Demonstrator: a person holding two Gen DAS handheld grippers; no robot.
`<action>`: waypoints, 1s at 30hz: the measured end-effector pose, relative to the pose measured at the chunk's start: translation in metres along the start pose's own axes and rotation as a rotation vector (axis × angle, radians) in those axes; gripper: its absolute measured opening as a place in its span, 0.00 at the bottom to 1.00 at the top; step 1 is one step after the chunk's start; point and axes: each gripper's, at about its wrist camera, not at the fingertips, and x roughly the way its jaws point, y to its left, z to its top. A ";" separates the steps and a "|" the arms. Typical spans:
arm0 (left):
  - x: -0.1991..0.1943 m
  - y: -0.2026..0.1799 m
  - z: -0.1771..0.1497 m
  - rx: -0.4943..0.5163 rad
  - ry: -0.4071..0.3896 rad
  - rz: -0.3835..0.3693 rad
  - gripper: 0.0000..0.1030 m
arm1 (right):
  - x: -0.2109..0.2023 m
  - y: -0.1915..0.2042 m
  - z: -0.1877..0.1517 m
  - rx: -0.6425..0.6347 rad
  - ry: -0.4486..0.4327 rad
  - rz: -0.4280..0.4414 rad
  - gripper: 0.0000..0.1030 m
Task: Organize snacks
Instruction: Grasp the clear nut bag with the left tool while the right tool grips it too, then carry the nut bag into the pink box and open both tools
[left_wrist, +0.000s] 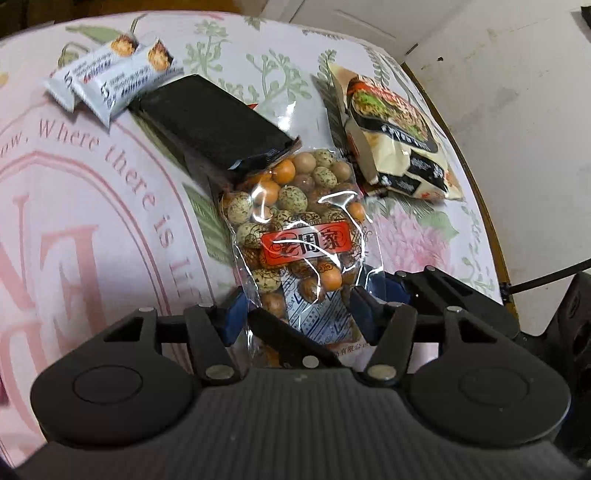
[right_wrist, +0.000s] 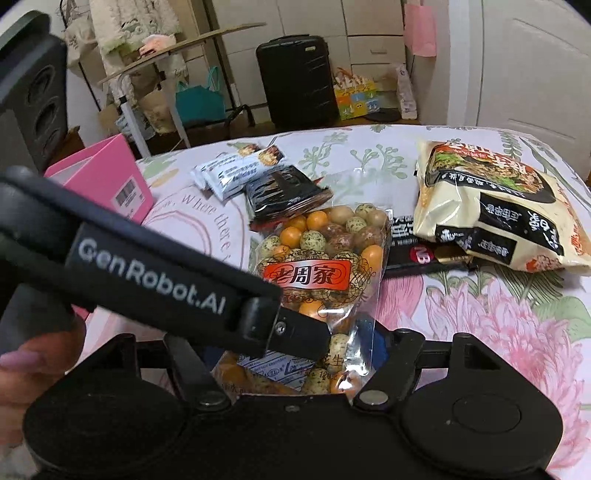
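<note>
Straddling the peanut bag (left_wrist: 303, 236), both grippers' jaws sit open around its lower end.

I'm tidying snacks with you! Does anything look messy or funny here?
Yes. The black packet lies partly on top of the clear nut bag, and the noodle bag rests crookedly over a dark bar. Nothing looks spilled or torn.

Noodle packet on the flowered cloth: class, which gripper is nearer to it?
Right. The right gripper straddles the peanut bag's near end, with the noodle packet ahead to its right. The left gripper reaches onto that bag from the left, farther off.
</note>
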 end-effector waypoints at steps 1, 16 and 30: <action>-0.002 -0.004 -0.003 0.000 0.007 0.008 0.55 | -0.003 0.001 -0.001 -0.001 0.010 0.001 0.75; -0.055 -0.030 -0.043 -0.023 0.073 0.029 0.56 | -0.065 0.023 -0.015 0.006 0.064 0.056 0.72; -0.114 -0.034 -0.077 -0.082 0.057 0.052 0.56 | -0.104 0.054 -0.007 -0.088 0.116 0.181 0.72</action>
